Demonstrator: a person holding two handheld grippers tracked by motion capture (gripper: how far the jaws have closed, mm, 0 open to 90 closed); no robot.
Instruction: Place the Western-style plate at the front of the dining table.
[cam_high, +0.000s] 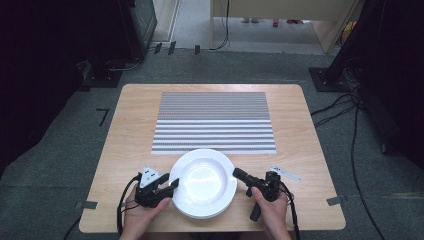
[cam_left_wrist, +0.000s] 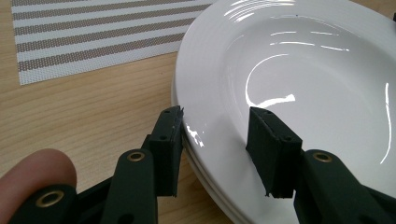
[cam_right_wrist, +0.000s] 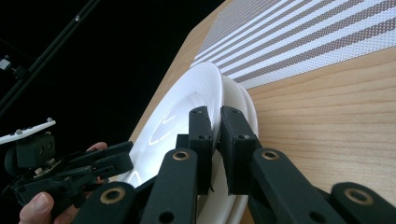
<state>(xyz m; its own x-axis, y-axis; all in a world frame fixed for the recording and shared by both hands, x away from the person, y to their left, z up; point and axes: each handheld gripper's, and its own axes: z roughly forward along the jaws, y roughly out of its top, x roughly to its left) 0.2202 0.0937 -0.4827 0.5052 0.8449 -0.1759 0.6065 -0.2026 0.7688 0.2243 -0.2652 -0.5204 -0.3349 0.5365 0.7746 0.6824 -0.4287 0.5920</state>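
Note:
A stack of white plates (cam_high: 202, 180) sits at the table's front middle, its near part touching the striped placemat (cam_high: 214, 122). My left gripper (cam_high: 174, 184) is at the stack's left rim. In the left gripper view it (cam_left_wrist: 224, 126) is open, one jaw outside the top plate (cam_left_wrist: 299, 70) and one jaw over its inside, with the rim between them. My right gripper (cam_high: 236, 173) is at the right rim. In the right gripper view it (cam_right_wrist: 218, 119) is shut on the top plate's (cam_right_wrist: 187, 107) rim, with a lower plate (cam_right_wrist: 245, 105) just beneath.
The wooden table (cam_high: 135, 130) has bare wood on both sides of the plates. A small white strip (cam_high: 285, 173) lies right of the right gripper. Cables and dark stands surround the table on the floor. The left gripper (cam_right_wrist: 70, 172) is across the plate in the right gripper view.

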